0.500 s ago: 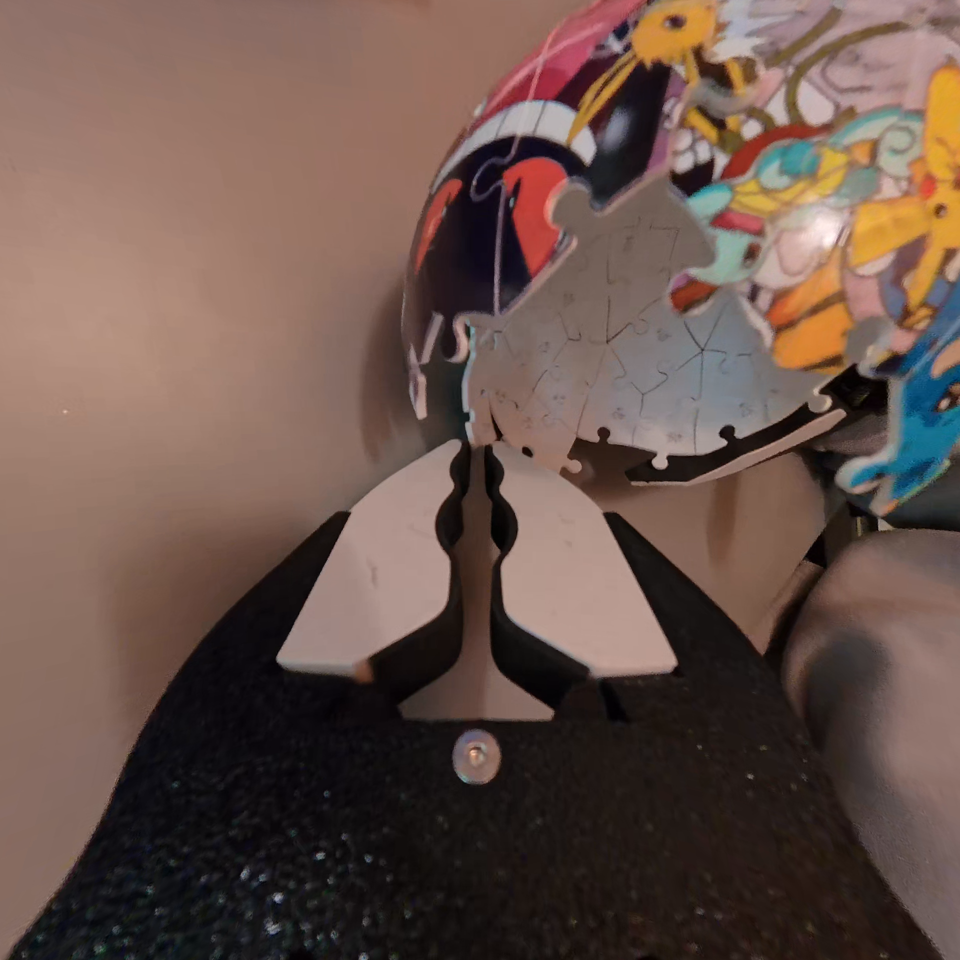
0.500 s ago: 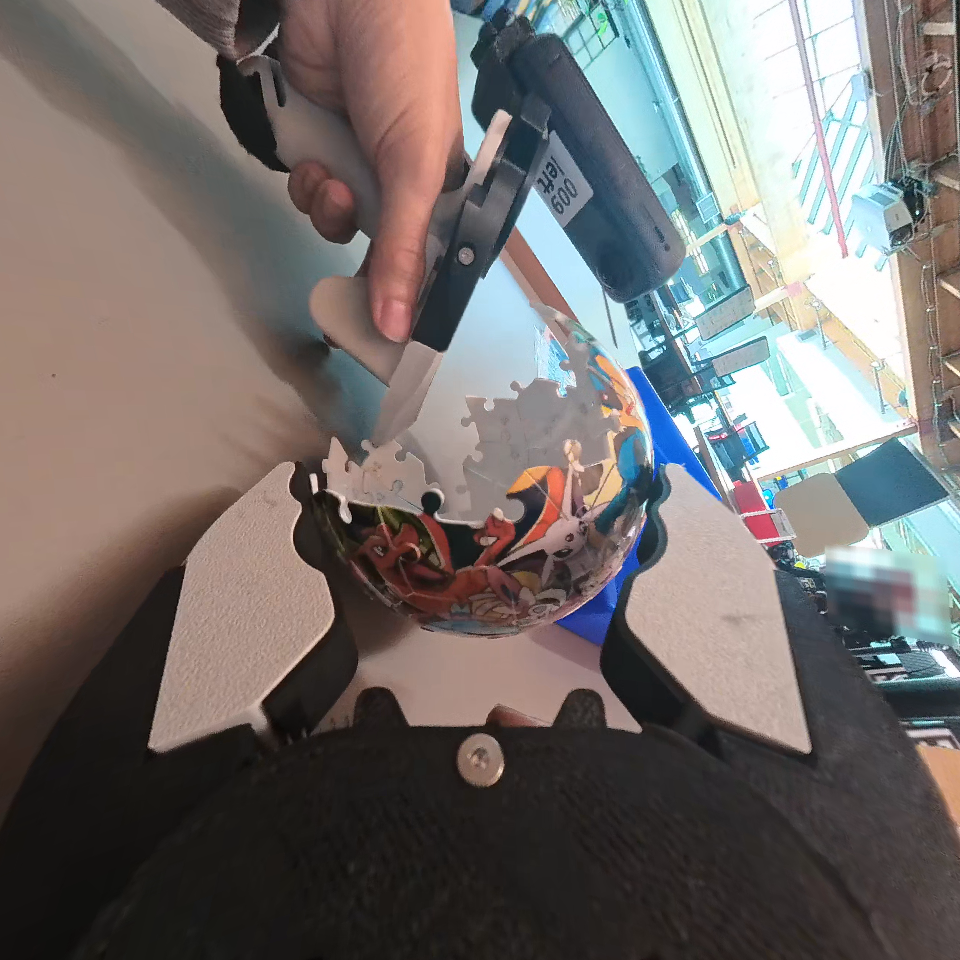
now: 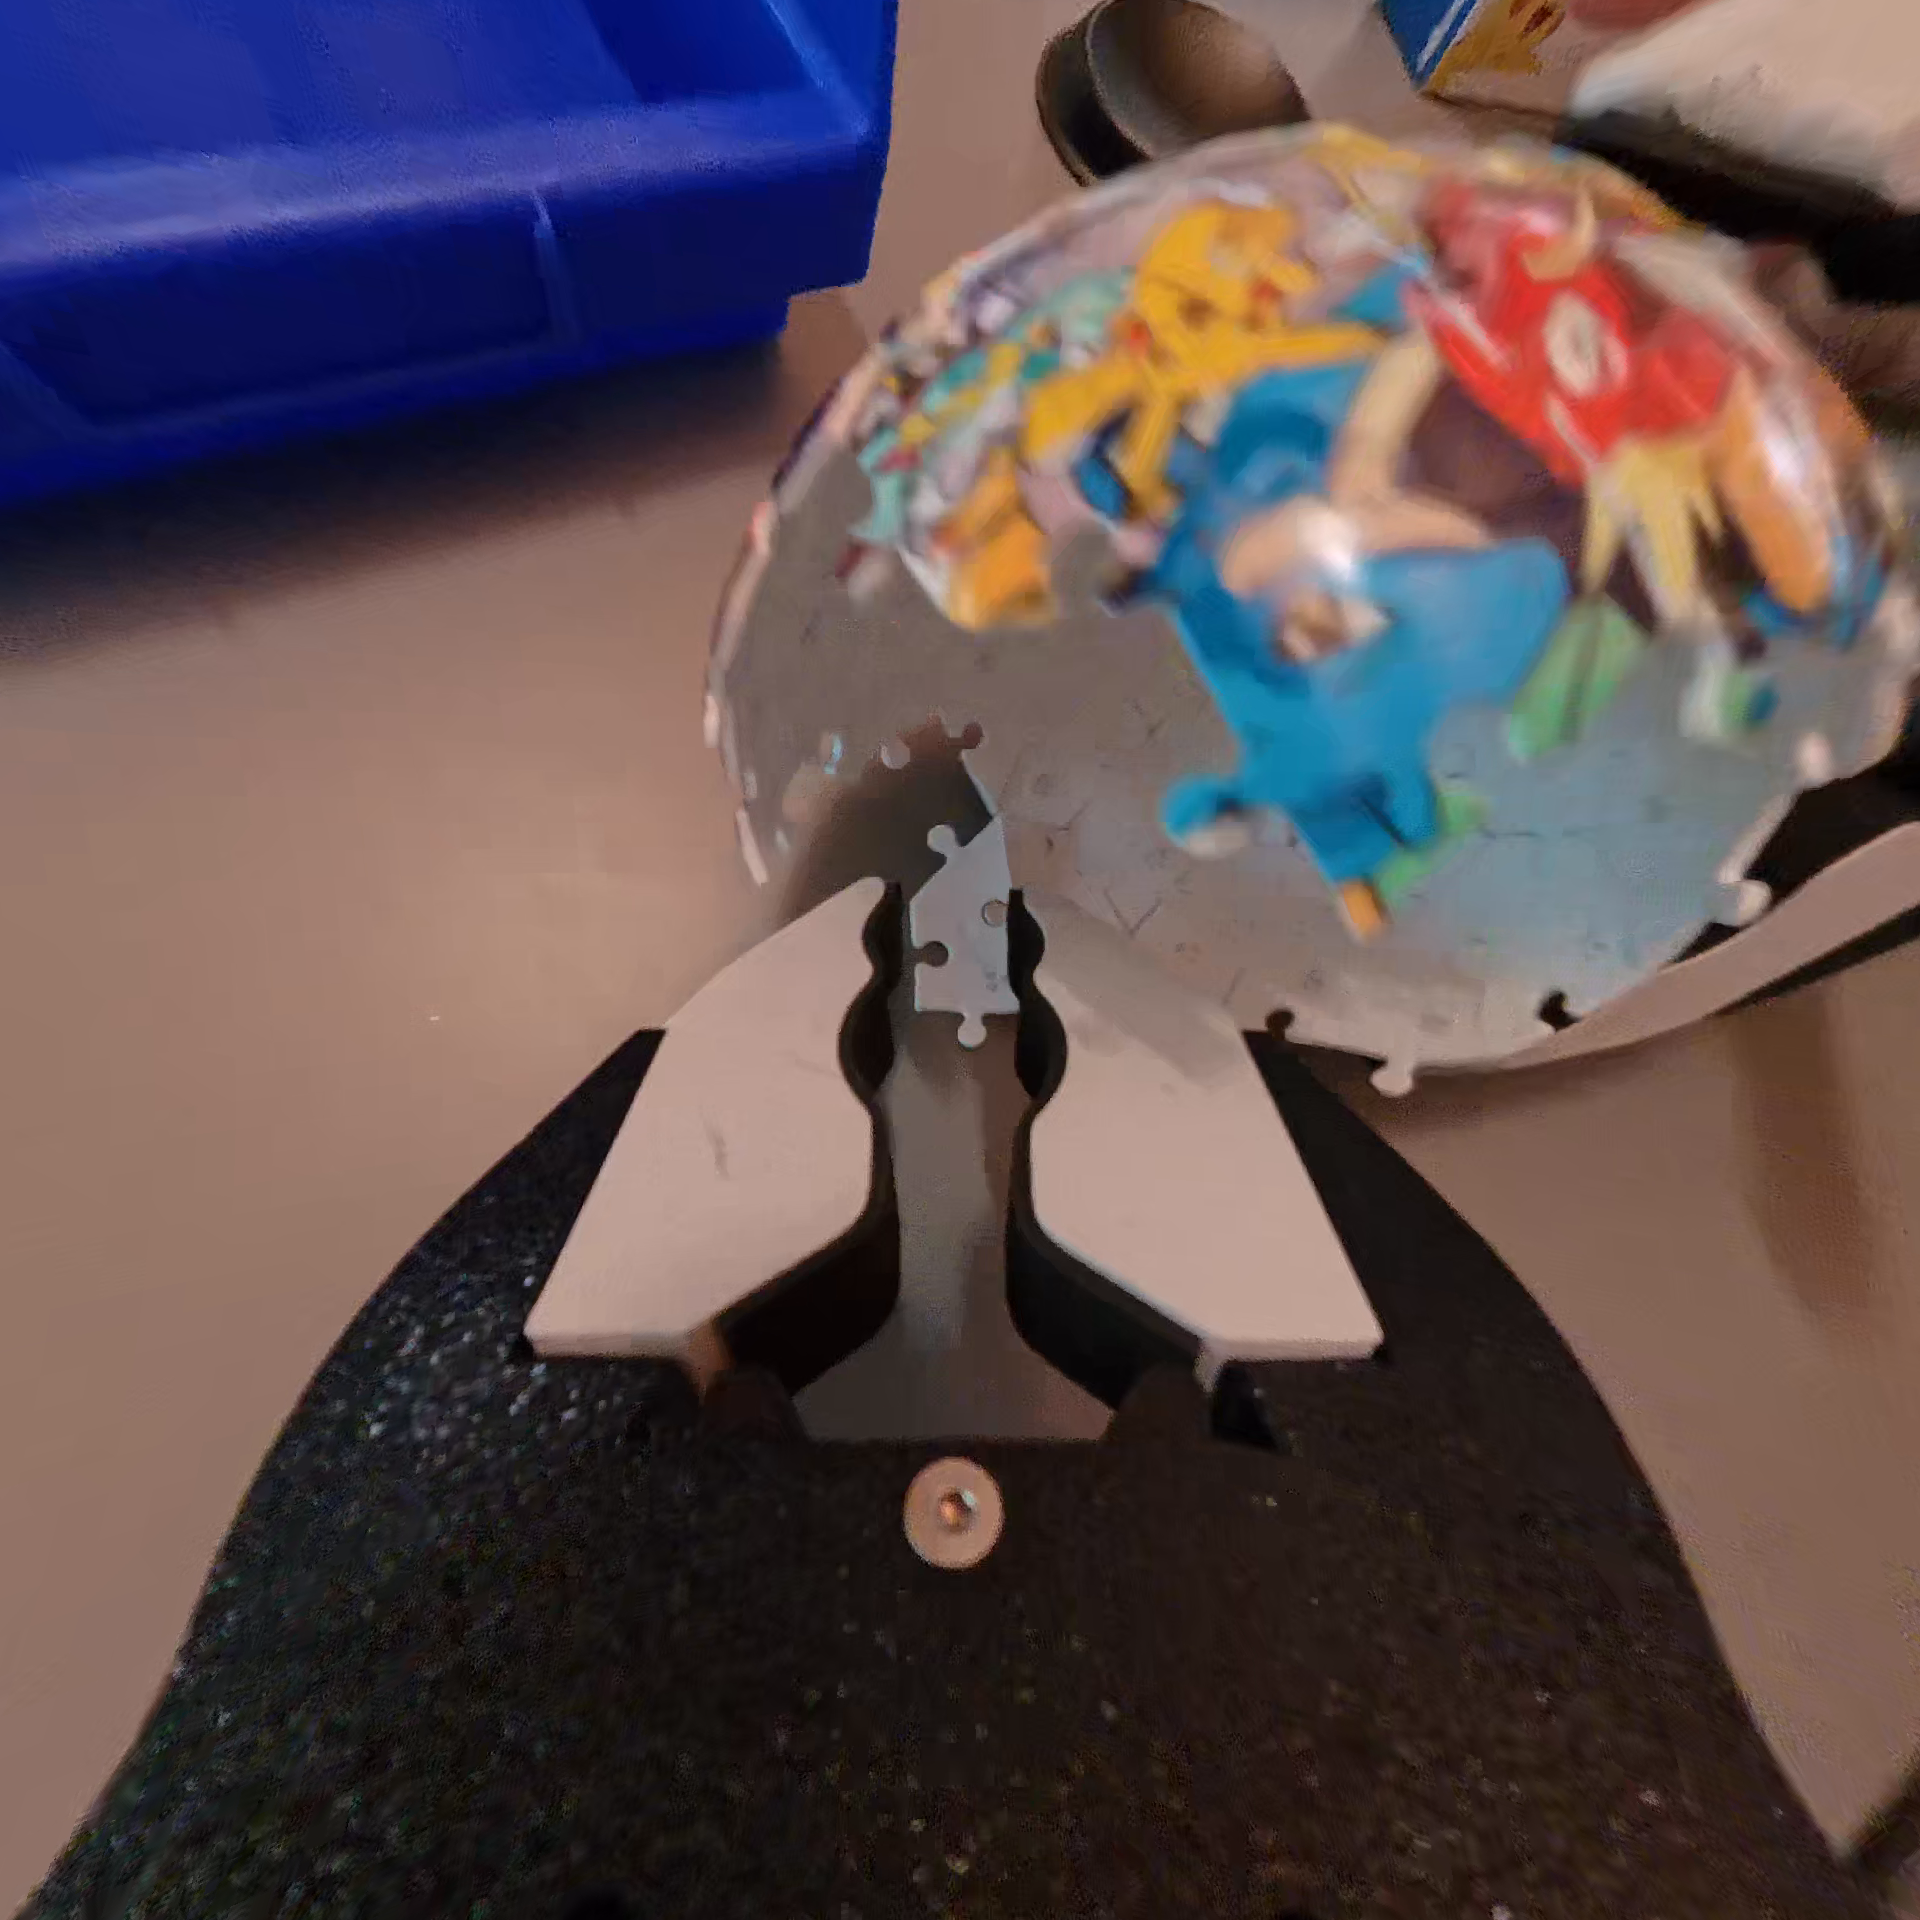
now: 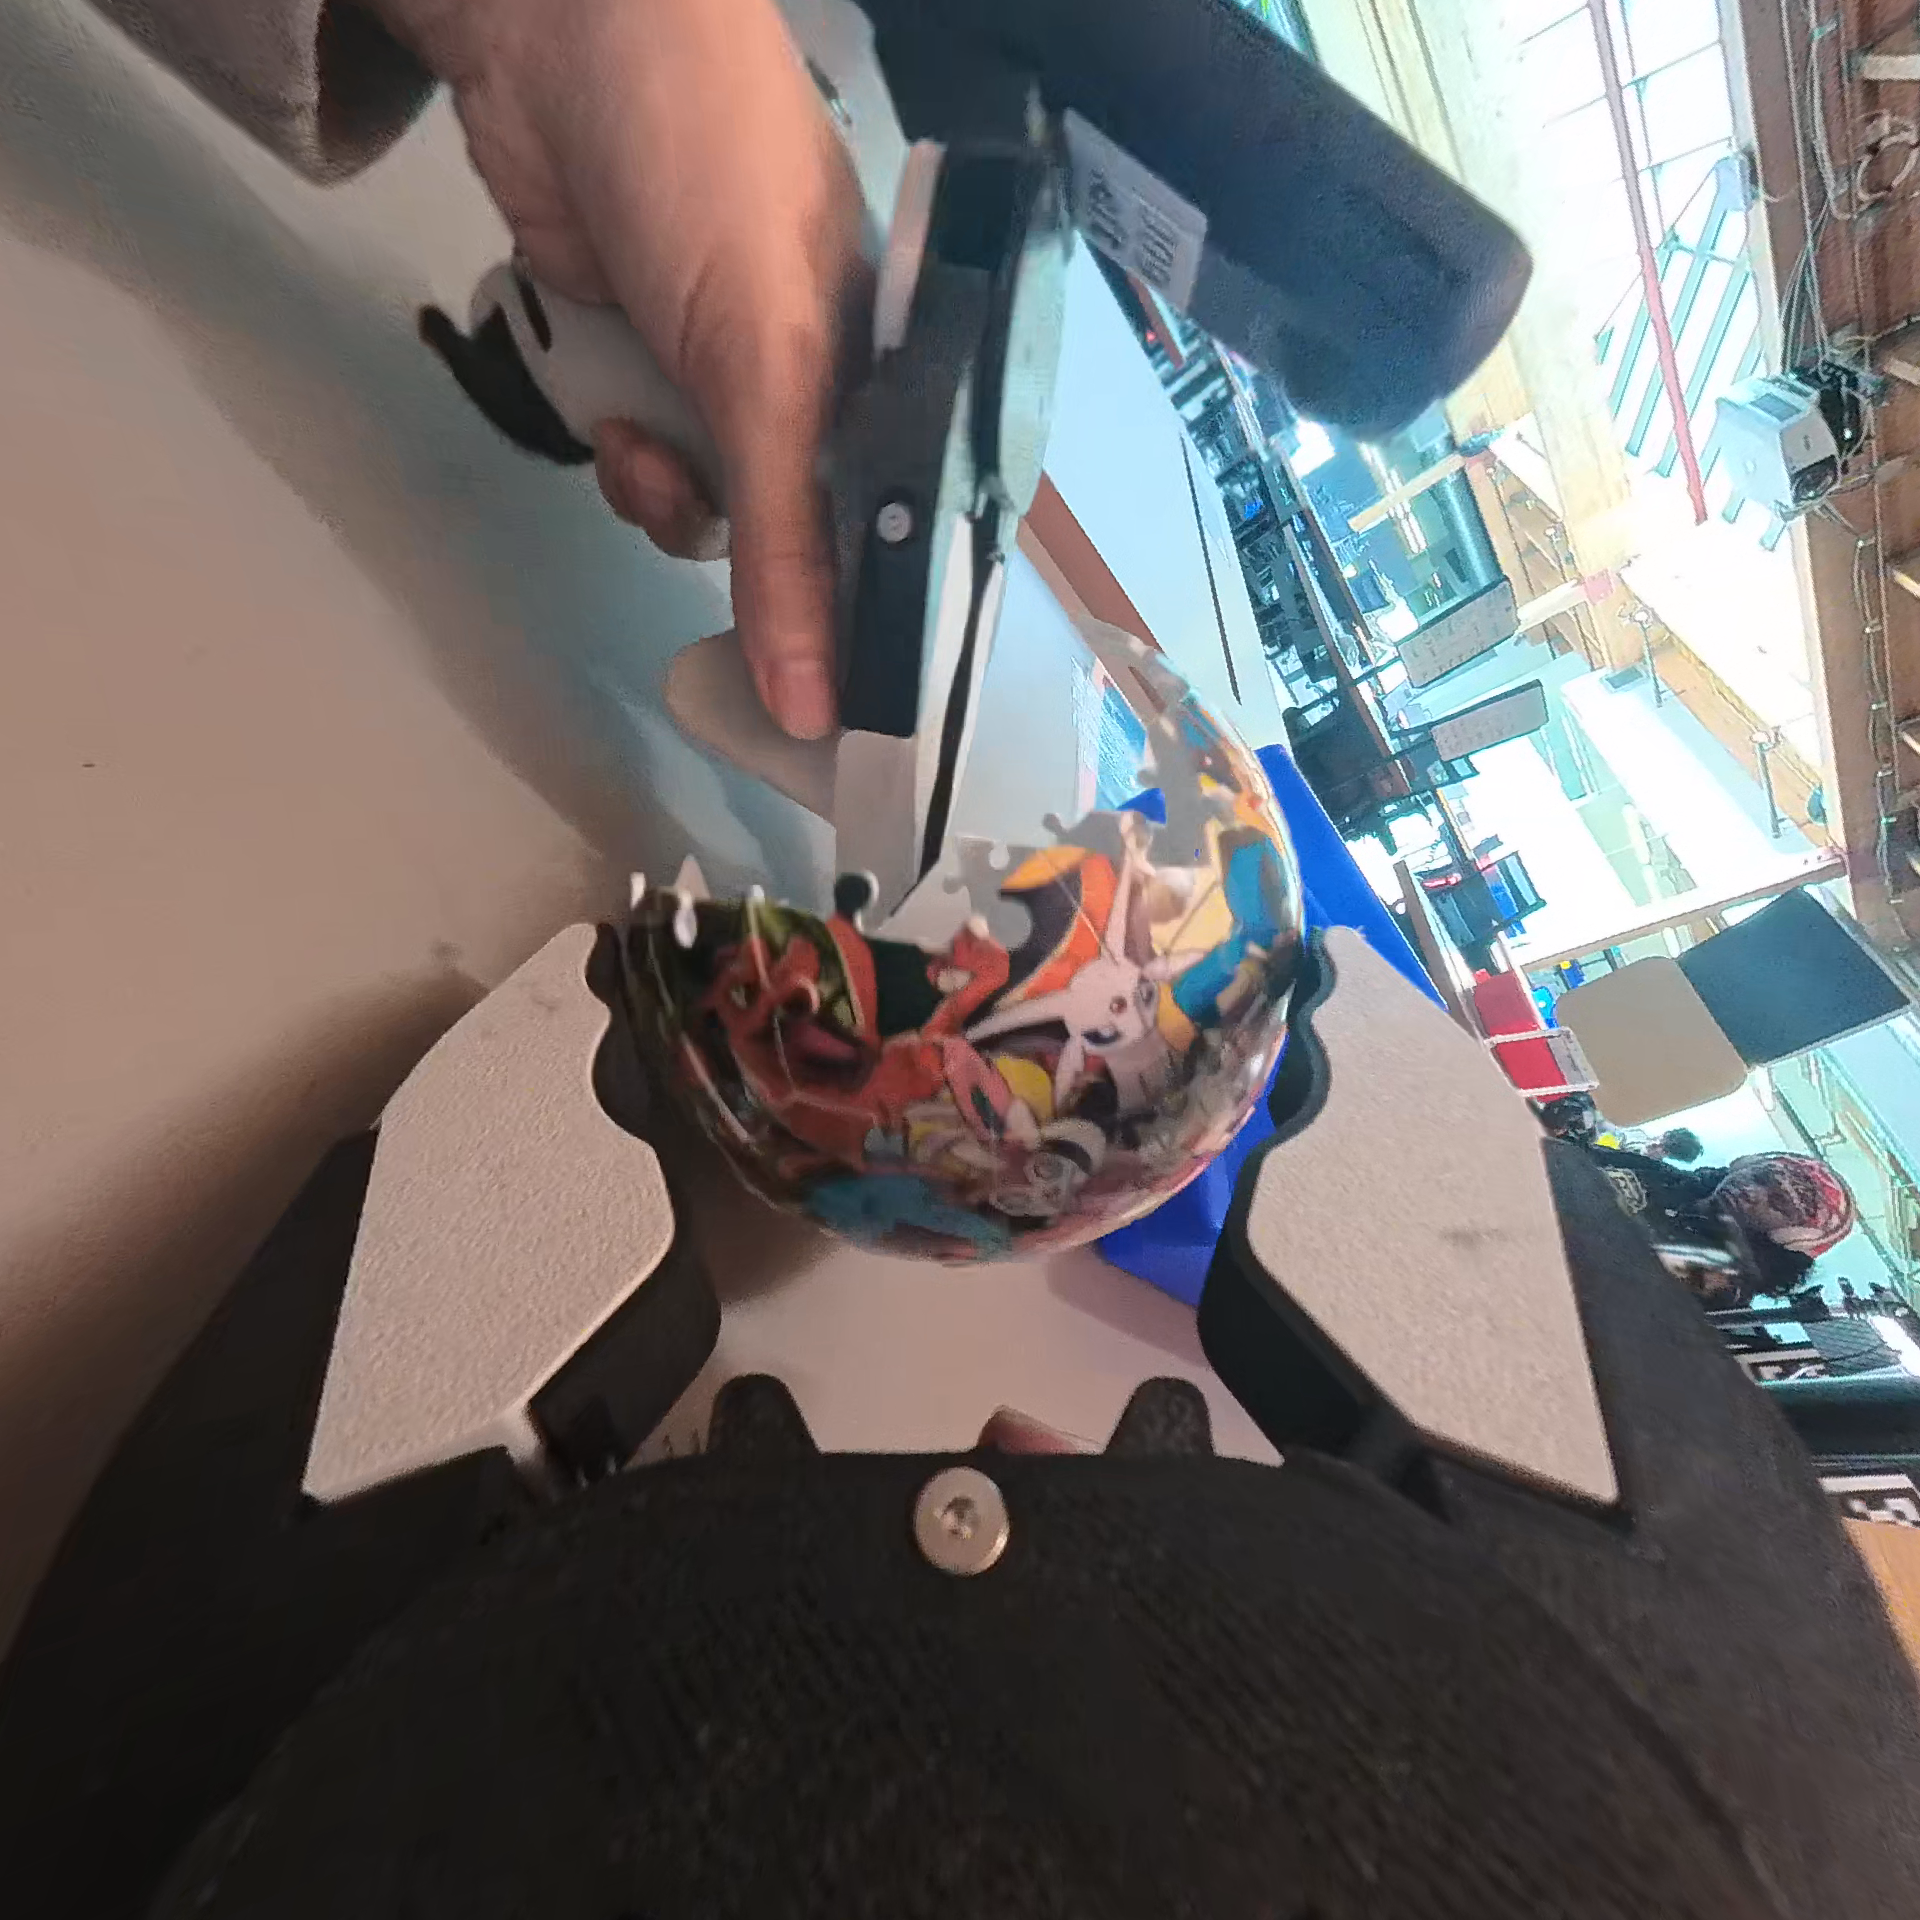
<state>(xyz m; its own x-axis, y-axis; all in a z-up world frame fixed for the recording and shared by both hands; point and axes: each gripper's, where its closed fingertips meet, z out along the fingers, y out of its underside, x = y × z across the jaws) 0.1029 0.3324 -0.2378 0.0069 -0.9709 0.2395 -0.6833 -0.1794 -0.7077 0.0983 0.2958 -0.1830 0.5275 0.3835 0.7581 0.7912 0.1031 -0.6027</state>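
Note:
My right gripper [image 4: 961, 997] is shut on a half-built hollow puzzle ball [image 4: 966, 1060] with bright cartoon prints, one finger on each side. The ball also shows blurred in the left wrist view [image 3: 1299, 582], with its grey inside facing me. My left gripper [image 3: 951, 920] is shut on a single grey puzzle piece [image 3: 961, 951], pinched at its tips right beside a notch in the ball's jagged rim. In the right wrist view the left gripper [image 4: 904, 831], held by a hand [image 4: 675, 260], points down at the ball's open rim.
A blue plastic bin [image 3: 416, 208] stands on the tan table [image 3: 312, 831] at the far left. A black round object [image 3: 1164, 94] lies behind the ball. A workshop with shelves and chairs fills the background [image 4: 1558, 727] of the right wrist view. The grippers' ends are close to 7 cm from one another.
The left gripper has swung round the ball's rim, so the blue bin is now in its view. A single grey piece now shows between its tips. The right gripper still holds the ball.

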